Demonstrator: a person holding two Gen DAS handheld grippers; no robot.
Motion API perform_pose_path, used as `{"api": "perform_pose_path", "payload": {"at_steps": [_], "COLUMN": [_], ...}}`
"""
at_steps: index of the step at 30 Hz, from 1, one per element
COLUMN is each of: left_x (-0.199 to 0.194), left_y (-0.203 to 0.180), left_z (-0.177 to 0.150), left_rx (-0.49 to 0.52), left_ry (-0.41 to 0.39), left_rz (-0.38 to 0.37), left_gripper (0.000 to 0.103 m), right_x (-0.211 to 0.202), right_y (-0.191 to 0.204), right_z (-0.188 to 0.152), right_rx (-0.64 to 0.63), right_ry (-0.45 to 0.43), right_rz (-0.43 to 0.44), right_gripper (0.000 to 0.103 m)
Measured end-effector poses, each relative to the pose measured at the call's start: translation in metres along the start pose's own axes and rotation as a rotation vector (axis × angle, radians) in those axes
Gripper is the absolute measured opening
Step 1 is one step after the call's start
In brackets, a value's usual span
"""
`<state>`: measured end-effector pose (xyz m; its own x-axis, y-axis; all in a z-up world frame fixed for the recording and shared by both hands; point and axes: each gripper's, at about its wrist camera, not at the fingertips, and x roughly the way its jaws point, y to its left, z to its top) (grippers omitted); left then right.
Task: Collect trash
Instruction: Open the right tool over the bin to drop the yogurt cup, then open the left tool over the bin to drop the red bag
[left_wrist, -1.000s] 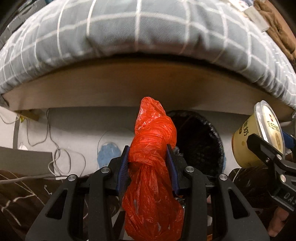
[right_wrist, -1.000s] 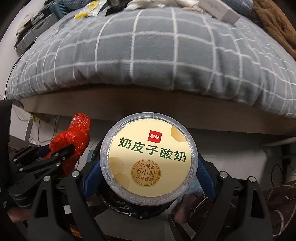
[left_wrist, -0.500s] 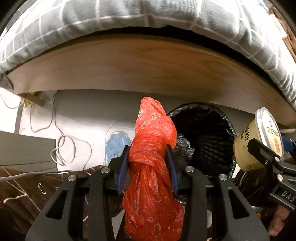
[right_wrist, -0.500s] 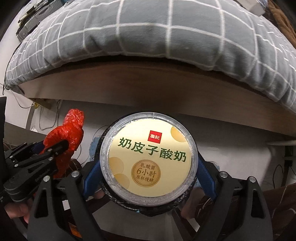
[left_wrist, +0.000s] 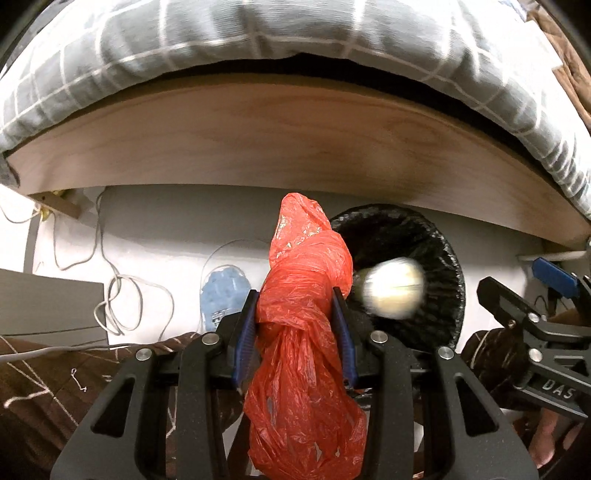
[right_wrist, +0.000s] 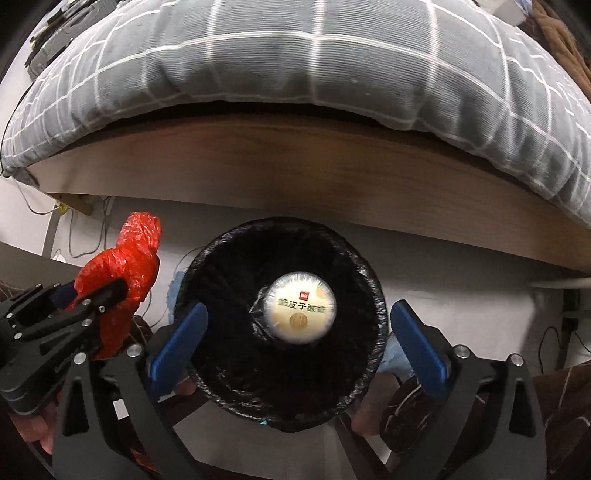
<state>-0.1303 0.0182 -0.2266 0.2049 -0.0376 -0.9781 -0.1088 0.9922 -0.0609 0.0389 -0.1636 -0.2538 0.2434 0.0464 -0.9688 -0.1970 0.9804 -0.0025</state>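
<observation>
The right claw (right_wrist: 297, 341) stands wide, its jaws just opened, nothing gripped. The yogurt cup (right_wrist: 302, 307), blurred, sits inside the mouth of the black-lined trash bin (right_wrist: 376, 321) directly beneath. At nine o'clock from the bin, the left claw (left_wrist: 298, 325) pinches a knotted red plastic bag (left_wrist: 306, 295). A bed (right_wrist: 295, 173) spans twelve o'clock.

My left claw (left_wrist: 297, 325) points steeply down, its blue pads (left_wrist: 246, 332) pressed on either side of the knotted red bag (left_wrist: 303, 332), which stands up between them. My right claw (right_wrist: 295, 341) also aims nearly straight down; its jaws have just been opening and now stand spread wide, with nothing touching either blue pad (right_wrist: 179, 343). In the right wrist view the left claw sits off to the left, beside and apart from the right one
</observation>
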Motion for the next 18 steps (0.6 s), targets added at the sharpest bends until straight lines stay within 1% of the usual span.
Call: {"api": "perform_pose_path", "payload": {"at_steps": [3,6,11,18], "left_x": [0.003,0.005,0.010,0.012], "left_y": [-0.008,-0.016,-0.041,-0.079], "left_z": [0.000,0.001,0.004,0.005], "left_rx": [0.009,0.017,0.049,0.102], "left_ry": [0.005,0.010,0.021,0.028], "left_rz": [-0.010,-0.018,-0.041,-0.063], "left_gripper": [0.037,0.037,0.037,0.037], "right_x": [-0.001,-0.006,-0.007,-0.013], "right_y": [-0.007,-0.020,-0.048,-0.076], "right_z": [-0.002,-0.007,-0.015,-0.021], "right_rx": [-0.001,0.008,0.069,0.142], "right_ry": [-0.003,-0.022,-0.033,-0.047], "right_rz": [-0.006,-0.031,-0.058,-0.090], "right_gripper": [0.095,0.095,0.095,0.095]}}
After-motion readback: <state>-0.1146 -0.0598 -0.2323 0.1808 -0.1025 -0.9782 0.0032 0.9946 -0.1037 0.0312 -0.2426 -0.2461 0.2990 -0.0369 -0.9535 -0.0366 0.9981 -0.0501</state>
